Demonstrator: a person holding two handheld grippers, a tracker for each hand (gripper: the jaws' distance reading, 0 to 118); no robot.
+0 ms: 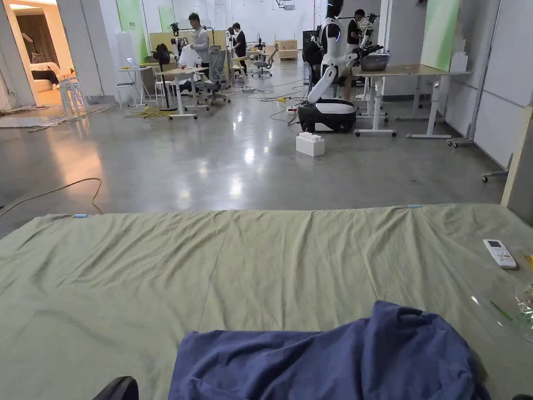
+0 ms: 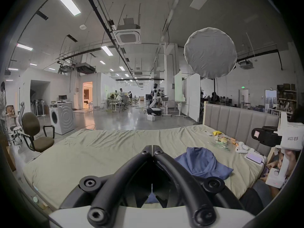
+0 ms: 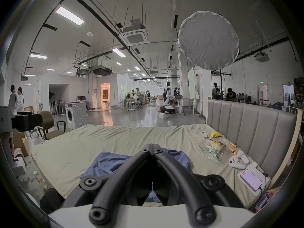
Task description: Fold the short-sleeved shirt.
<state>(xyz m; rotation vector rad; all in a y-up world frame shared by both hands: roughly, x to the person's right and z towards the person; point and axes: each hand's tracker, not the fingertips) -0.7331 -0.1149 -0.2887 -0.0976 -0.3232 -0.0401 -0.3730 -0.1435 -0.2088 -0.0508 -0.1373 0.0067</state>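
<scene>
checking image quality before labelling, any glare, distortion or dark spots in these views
Head view: undistorted, ceiling-light glare on the polished floor, blue shirt sharp. Left gripper view: strong fisheye, black vignetted corners, shut left gripper dark. Right gripper view: same fisheye bending, shut right gripper hiding part of the shirt.

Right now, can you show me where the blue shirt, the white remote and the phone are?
blue shirt point(image 1: 333, 359), head view, middle of the crumpled cloth.
white remote point(image 1: 499, 253), head view, its body.
phone point(image 3: 250, 179), right gripper view, its lit screen.
</scene>
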